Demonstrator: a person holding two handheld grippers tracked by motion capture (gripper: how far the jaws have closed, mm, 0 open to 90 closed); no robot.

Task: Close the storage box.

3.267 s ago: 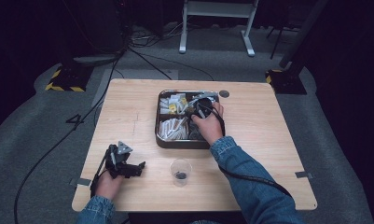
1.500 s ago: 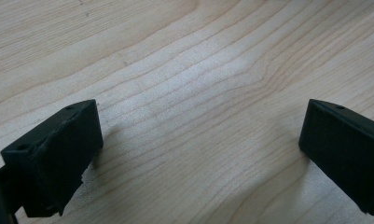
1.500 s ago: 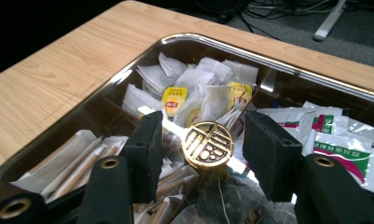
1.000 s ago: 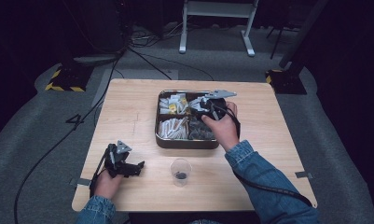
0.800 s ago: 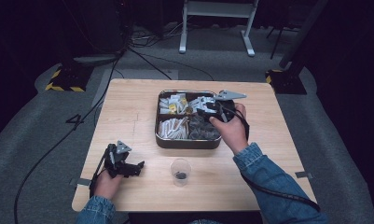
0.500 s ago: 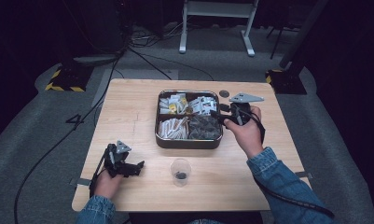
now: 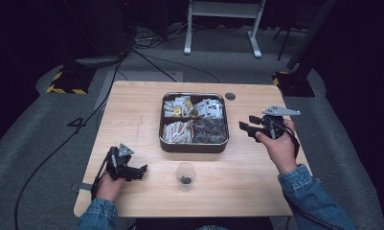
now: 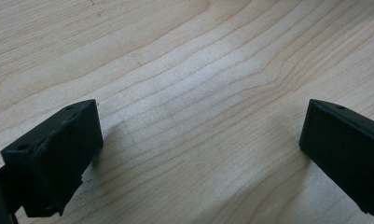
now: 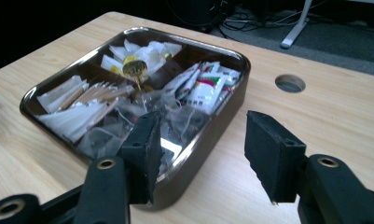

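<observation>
Tin square, metal, four compartments | left claw wide | right claw wide, empty

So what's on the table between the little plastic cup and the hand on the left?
Nothing. In the high view, bare wood lies between the plastic cup and the left gripper.

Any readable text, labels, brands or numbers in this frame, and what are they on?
"4": taped or painted on the grey floor left of the table.
Red and white sachets in the tin: they carry print, too blurred to read.
White packets in the tin's far compartment: no legible text.
Nothing legible on the cup or either gripper.
</observation>
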